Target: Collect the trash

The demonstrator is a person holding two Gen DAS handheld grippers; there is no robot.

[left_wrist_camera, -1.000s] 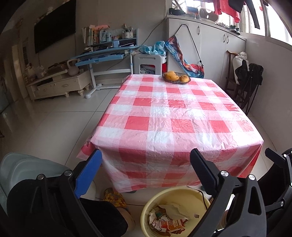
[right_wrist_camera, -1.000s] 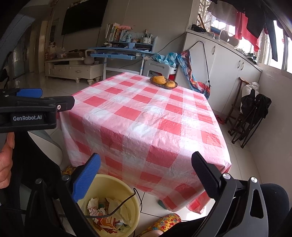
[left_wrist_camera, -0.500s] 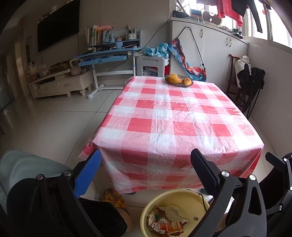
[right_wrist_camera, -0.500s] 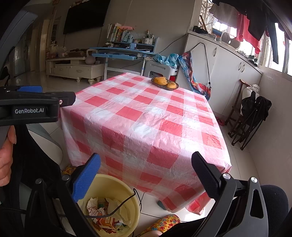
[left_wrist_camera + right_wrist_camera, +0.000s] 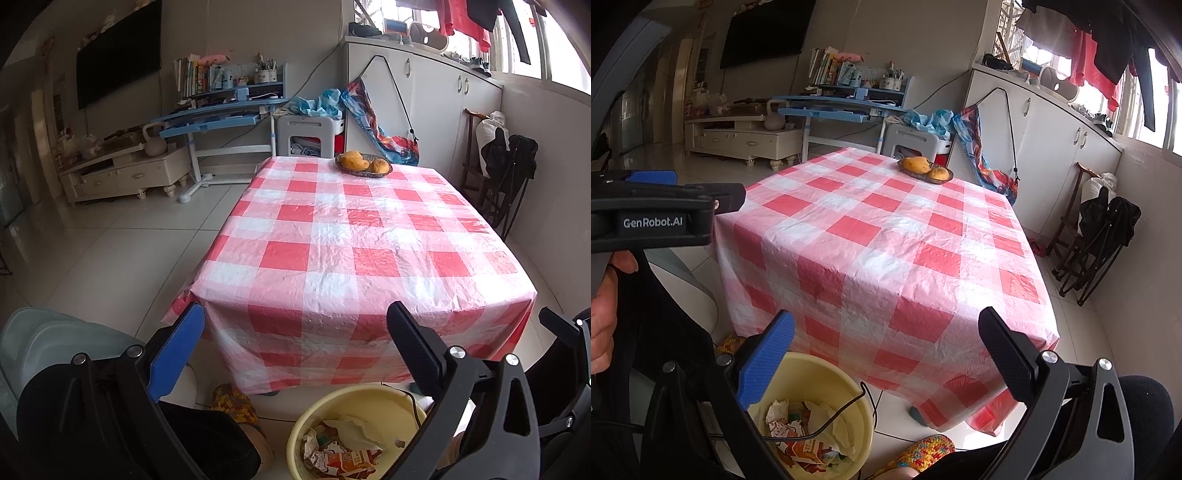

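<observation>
The left gripper (image 5: 295,354) is held low at the near edge of the desk (image 5: 354,236), its jaws wide apart with nothing between them, aimed at the far wall. In the right wrist view a hand (image 5: 605,314) grips its handle at the left edge. The right gripper (image 5: 886,354) sits just beside it, level, jaws also spread and holding nothing. Below both, on the floor against the desk's near side, stands a yellow bucket (image 5: 846,387), upright, holding the trash (image 5: 809,439): crumpled paper and an orange carton lying flat. At the desk's far end a basket (image 5: 364,164) holds yellow fruit.
</observation>
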